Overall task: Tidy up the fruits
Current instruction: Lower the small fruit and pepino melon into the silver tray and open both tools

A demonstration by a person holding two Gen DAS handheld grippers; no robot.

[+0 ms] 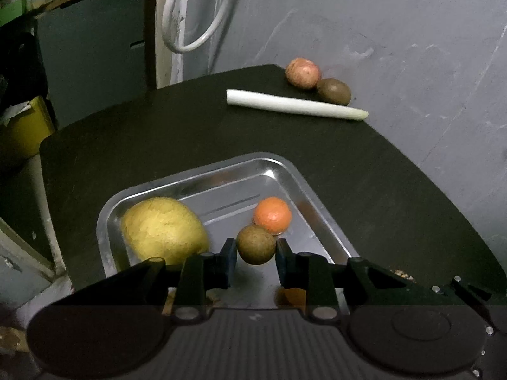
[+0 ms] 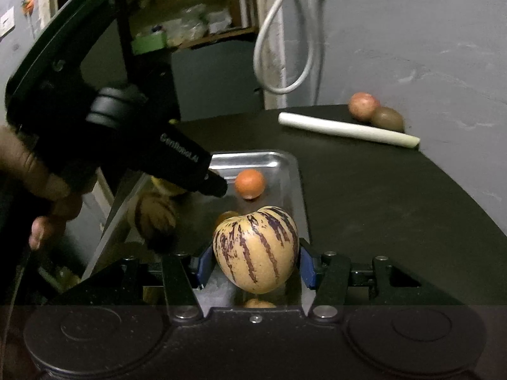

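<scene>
Two grippers work over a metal tray point(image 1: 202, 177) that sits on a dark table point(image 1: 364, 164). In the left wrist view, the left gripper point(image 1: 256, 251) is clamped on a brown kiwi point(image 1: 256, 244), its blue pads pressing the fruit from both sides just above the near end of the tray. Directly behind that kiwi, toward the middle of the frame, lies an orange point(image 1: 272, 215), and a large yellow citrus fruit point(image 1: 164, 230) fills the tray's left side.

In the right wrist view, the right gripper point(image 2: 256, 266) holds a cream fruit with purple stripes point(image 2: 256, 248), gripped at its widest part in the lower middle of the frame, over the tray's near end. Its reflection shows on the tray's left wall. The orange appears beyond it, near the tray's far rim. The left gripper's black body enters from the upper left of this view, carried by a person's hand point(image 2: 35, 186) at the left edge, its tip reaching down to the tray.

At the far corner of the table, upper right in both views, a red apple point(image 1: 302, 73) touches a second kiwi point(image 1: 334, 91), and a pale leek stalk point(image 1: 296, 105) lies just in front of them. A white cable point(image 1: 190, 9) loops down the grey wall point(image 1: 396, 25) behind.
</scene>
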